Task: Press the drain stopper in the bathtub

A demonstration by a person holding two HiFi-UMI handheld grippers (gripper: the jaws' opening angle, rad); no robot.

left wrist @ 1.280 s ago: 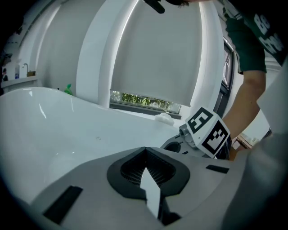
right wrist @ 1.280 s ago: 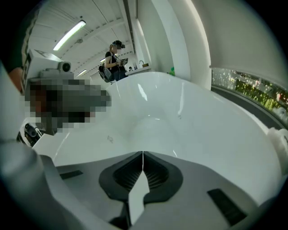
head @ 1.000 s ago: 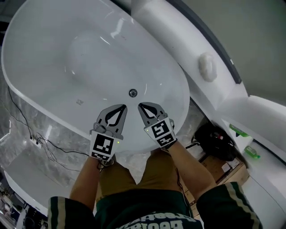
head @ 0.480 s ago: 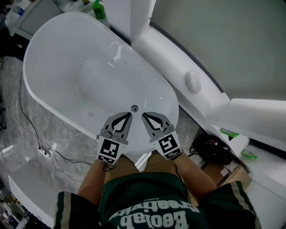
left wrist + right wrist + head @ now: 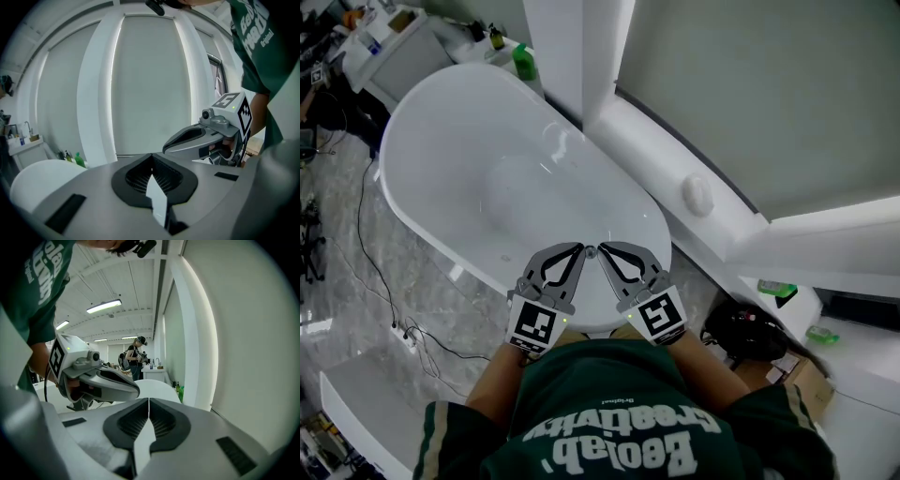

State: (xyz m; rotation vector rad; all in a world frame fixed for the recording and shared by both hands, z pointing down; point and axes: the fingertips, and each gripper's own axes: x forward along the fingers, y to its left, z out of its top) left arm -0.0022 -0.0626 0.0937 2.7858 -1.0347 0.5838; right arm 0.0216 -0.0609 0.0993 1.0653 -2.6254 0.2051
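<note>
Grippers are hanging side by side over the near end of the white bathtub (image 5: 459,131), and nothing is being pressed yet. The left gripper (image 5: 578,250) is keeping its jaws shut together with nothing between them. The right gripper (image 5: 603,250) is doing the same, closed and empty. The drain stopper (image 5: 590,251) is showing as a small round grey disc low in the near end of the tub. In the head view it is lying just between the two tips, but I cannot tell how far above it they are.

To my judgement, one closed tip is enough for this step. It should be coming straight down on the middle of the disc and pushing along its axis, firmly and shortly. The other gripper should be staying aside, so it is not covering the stopper from sight. The tub surface is looking smooth and glossy, so a tip landing near the disc's edge is probably risking to slide off.
</note>
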